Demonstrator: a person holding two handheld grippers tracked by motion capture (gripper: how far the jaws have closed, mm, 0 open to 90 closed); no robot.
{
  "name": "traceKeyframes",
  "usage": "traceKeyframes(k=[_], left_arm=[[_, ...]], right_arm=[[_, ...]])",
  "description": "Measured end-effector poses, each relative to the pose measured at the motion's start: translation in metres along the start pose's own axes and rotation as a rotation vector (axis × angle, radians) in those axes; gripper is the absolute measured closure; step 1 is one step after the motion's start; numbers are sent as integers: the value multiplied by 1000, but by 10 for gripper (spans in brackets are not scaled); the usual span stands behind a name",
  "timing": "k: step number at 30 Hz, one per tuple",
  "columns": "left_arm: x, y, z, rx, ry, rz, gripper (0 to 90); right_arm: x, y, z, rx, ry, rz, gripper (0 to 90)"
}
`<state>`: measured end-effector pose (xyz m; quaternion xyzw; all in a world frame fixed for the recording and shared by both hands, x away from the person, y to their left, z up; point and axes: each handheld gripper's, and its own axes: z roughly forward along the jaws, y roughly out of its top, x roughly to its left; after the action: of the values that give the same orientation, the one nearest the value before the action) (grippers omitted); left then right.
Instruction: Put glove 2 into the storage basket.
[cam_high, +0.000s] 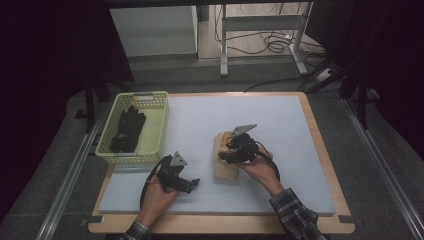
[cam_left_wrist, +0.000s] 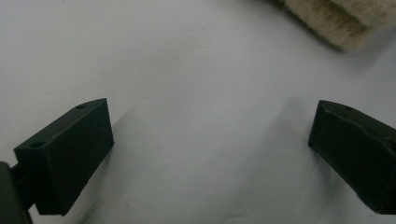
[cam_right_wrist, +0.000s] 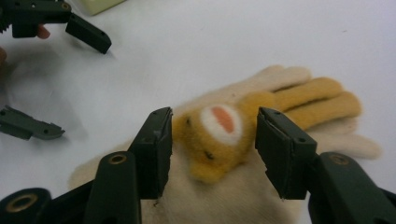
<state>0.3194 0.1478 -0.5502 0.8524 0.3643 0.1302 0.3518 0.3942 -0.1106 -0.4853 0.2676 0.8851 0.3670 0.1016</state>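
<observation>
Straddling the cream glove (cam_right_wrist: 243, 186) on the white mat (cam_high: 280, 125), the right gripper (cam_right_wrist: 212, 149) stands spread and unclosed, the left gripper (cam_left_wrist: 210, 154) also spread beside it; a shallow pinch might snag only the yellow bear patch (cam_right_wrist: 219, 135) and drag it.

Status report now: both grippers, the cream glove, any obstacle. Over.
Left gripper open, jaws empty above the white mat. Right gripper open, jaws astride the cream glove, not closed. Black gloves in yellow basket. No obstacle.
</observation>
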Motion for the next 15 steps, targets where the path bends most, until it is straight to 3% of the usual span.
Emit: traceKeyframes(k=[15], left_arm=[[0,0,0,-1,0,0,1]], right_arm=[[-15,-5,-25,-39,-86,21,440]])
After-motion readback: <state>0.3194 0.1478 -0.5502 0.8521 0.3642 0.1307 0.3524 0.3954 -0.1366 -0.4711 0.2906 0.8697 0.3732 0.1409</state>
